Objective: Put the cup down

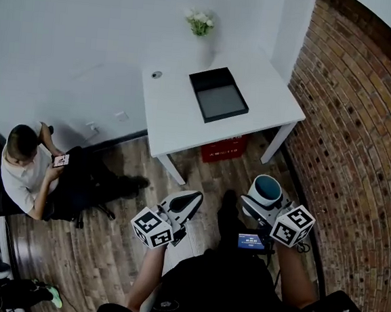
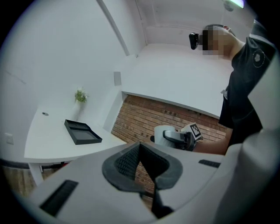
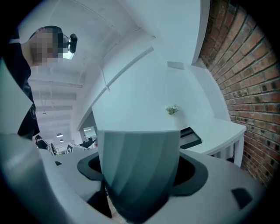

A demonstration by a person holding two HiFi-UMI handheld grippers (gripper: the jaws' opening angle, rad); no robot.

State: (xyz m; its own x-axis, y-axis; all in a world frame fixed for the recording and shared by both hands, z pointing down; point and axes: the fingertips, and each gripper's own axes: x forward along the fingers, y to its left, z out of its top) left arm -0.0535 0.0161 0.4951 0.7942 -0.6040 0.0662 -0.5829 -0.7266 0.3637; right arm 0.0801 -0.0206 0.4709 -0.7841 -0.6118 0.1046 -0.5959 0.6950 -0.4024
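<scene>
Nearest the wearer, over the wood floor (image 1: 207,180) | right gripper (image 1: 262,204) clamped on the blue-grey cup (image 3: 138,162), cup upright, held in the air, short of the table | left gripper (image 2: 142,168) alongside, jaws together, nothing between | beyond: white table (image 1: 178,116) bearing black tray (image 1: 218,95), flowers (image 1: 200,22) at far edge | seated person (image 1: 27,171) left.

The head camera looks steeply down on the white bench (image 1: 172,109) and black tray (image 1: 219,99), which the cameras on the left tool (image 1: 188,204) and right tool (image 1: 263,195) also catch from low, well back.
</scene>
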